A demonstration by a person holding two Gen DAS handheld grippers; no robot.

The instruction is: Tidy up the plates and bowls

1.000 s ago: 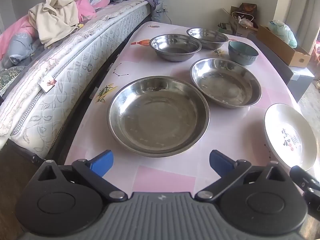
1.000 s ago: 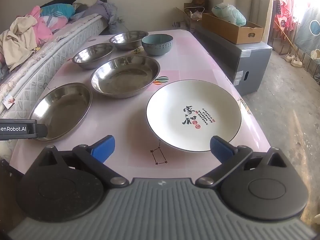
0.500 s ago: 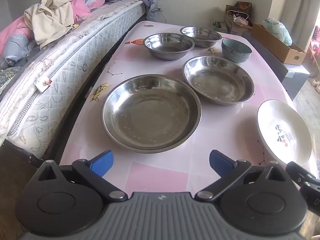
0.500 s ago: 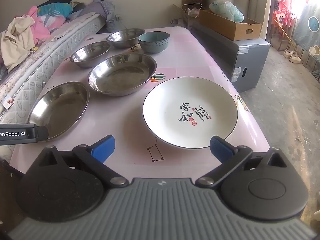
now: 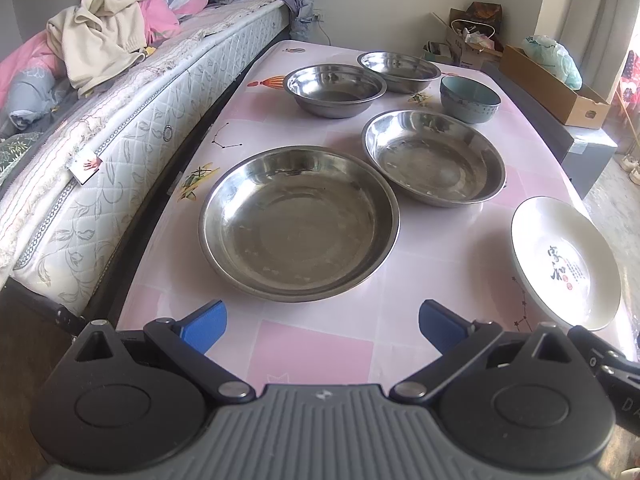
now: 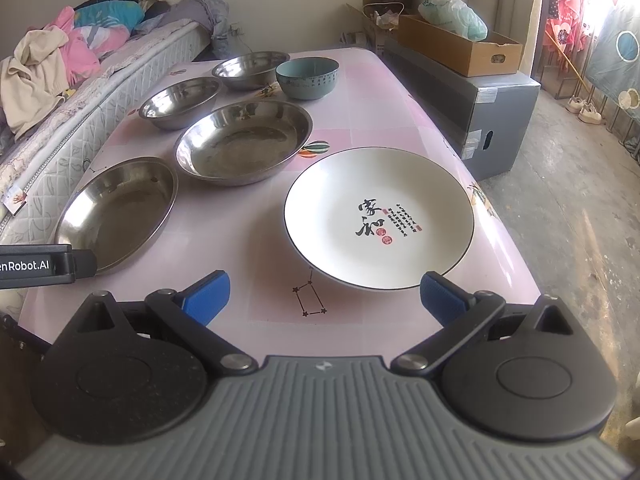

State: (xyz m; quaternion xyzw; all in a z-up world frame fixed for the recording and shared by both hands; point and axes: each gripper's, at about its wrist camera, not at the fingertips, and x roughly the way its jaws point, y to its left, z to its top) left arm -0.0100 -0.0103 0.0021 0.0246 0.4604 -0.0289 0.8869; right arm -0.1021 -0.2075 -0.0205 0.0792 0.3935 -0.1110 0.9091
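Left wrist view: the left claw (image 5: 322, 322) is hovering over the near edge of the bench (image 5: 316, 348) with its blue pads spread wide, released and holding nothing. Against the frames from a second ago, it is sitting slightly farther back and higher, so the dishes are appearing a little deeper in the frame, while none of them is lying anywhere new. Just ahead of the pads, the nearest steel plate (image 5: 298, 222) is resting flat, a wide shallow round dish with a dull, smudged metal sheen. Beyond it and to the right, a second steel plate (image 5: 434, 158) of similar shape is lying close beside it. Farther back, two deeper steel bowls (image 5: 334, 88) (image 5: 398, 66) are standing side by side, and a matte teal ceramic bowl (image 5: 470, 98) is sitting to their right.

In the right wrist view, the right claw (image 6: 324, 294) is likewise hanging released, pads wide apart, at the bench's near edge. Directly ahead of it, the white ceramic plate (image 6: 378, 218) is lying flat, smooth and glossy, with a thin dark rim and black brush characters with red seals at its centre. The bench is wearing a glossy pink checked cover printed with small drawings. To the left, a quilted mattress (image 5: 120, 132) is running alongside, piled with rumpled clothes (image 5: 104, 36).
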